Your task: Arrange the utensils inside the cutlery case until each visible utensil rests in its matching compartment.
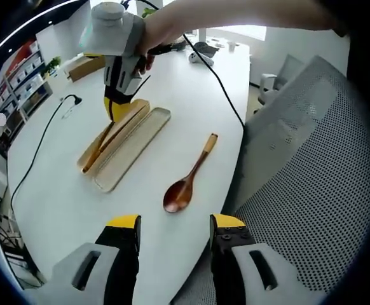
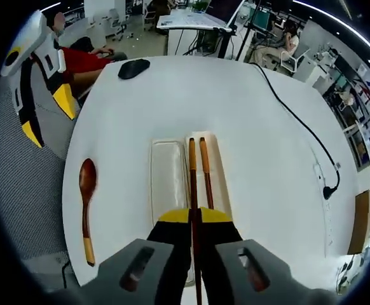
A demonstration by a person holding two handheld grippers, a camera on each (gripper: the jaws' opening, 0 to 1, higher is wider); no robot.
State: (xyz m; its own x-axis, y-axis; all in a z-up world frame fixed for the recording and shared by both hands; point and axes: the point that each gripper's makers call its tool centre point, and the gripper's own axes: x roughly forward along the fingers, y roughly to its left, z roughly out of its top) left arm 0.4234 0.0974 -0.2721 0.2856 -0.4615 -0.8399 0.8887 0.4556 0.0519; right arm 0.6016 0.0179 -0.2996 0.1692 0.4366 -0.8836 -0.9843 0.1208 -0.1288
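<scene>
Probably office: mesh chair (image 1: 312, 146), desks (image 2: 191, 22).

1 spoon (image 2: 86, 206) on the bench (image 2: 267, 178). 2 chopsticks (image 2: 198, 171), side by side. 1 case, in 2 parts: 1 tray (image 2: 215, 162) under the chopsticks, 1 lid (image 2: 168, 175) beside it. 2 tools: left tool (image 1: 174, 230), right tool (image 2: 195, 216). 1 mouse (image 2: 133, 68) at the far edge. 1 black cable (image 2: 302, 124) across the bench, ending in 1 plug (image 2: 329, 189). 1 cardboard box (image 1: 86, 65) at the far end in the left gripper view. 1 mesh chair (image 1: 306, 165) beside the bench.
</scene>
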